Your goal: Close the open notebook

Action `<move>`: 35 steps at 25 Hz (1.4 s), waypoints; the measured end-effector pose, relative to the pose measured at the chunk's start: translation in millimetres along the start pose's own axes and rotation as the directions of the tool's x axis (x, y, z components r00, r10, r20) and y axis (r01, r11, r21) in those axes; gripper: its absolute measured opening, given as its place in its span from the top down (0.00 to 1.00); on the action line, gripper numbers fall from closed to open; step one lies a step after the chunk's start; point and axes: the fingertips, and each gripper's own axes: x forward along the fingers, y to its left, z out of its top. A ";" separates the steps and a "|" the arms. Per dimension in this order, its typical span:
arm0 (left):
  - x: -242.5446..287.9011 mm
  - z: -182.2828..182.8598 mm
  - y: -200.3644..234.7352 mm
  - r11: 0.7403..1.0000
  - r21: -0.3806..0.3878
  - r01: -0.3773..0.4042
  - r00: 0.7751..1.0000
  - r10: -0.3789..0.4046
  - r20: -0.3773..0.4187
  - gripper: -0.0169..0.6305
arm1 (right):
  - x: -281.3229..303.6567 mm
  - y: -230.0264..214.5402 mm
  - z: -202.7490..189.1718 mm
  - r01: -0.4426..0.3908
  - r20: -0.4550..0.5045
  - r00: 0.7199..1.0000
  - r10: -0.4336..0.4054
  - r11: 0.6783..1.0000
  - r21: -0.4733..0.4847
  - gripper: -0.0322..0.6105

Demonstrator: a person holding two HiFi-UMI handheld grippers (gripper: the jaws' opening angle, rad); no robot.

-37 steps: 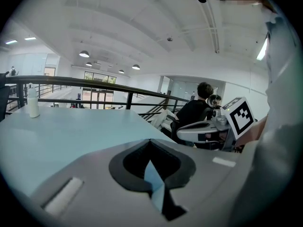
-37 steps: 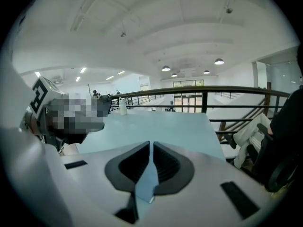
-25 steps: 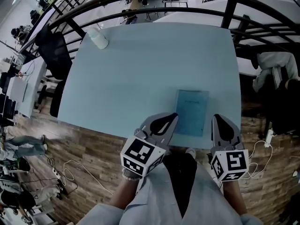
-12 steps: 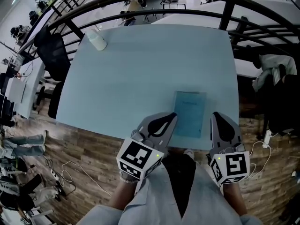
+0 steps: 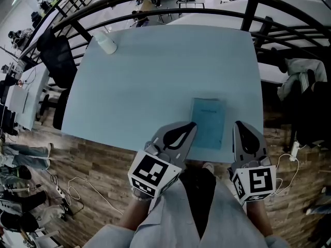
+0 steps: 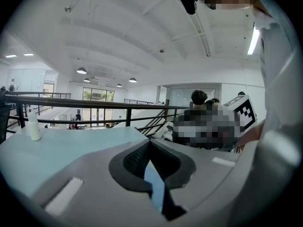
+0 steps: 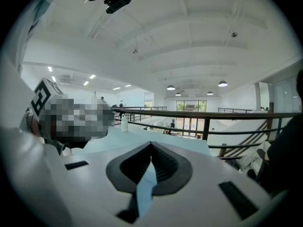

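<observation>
A thin light-blue notebook [image 5: 208, 122] lies closed and flat on the pale blue table [image 5: 155, 71], close to its near edge. My left gripper [image 5: 192, 124] hovers at the notebook's left side, jaws shut and empty. My right gripper [image 5: 238, 124] is just right of the notebook, also shut with nothing in it. In the left gripper view the jaws [image 6: 150, 143] meet tip to tip over the tabletop. The right gripper view shows its jaws [image 7: 151, 145] pressed together the same way. Neither gripper touches the notebook.
A white bottle [image 5: 106, 43] stands at the table's far left corner, also seen as the bottle [image 6: 33, 126] and the bottle [image 7: 124, 122]. A dark railing [image 5: 170, 6] curves behind the table. Office chairs [image 5: 62, 61] sit at the left, and a cable lies on the wooden floor [image 5: 83, 169].
The right gripper has lifted slightly. The notebook and the left gripper stay where they were.
</observation>
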 end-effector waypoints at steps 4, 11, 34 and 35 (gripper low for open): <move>-1.7 2.0 -1.5 1.000 0.006 0.001 1.000 -0.001 0.009 0.97 | -2.1 2.3 1.6 -0.003 -0.001 1.000 0.003 1.000 -0.010 0.95; -2.2 1.1 -2.7 1.000 0.011 0.009 1.000 -0.009 0.013 0.97 | -2.1 5.1 -1.0 -0.002 -0.002 1.000 0.002 1.000 -0.016 0.95; -0.3 1.4 -6.6 0.999 0.026 0.029 1.000 -0.029 0.011 0.97 | -3.1 7.1 -3.4 -0.003 -0.024 1.000 0.002 1.000 -0.026 0.95; 0.0 1.4 -6.6 0.999 0.027 0.030 0.999 -0.030 0.010 0.97 | -2.8 7.0 -3.7 -0.003 -0.026 1.000 0.003 1.000 -0.026 0.95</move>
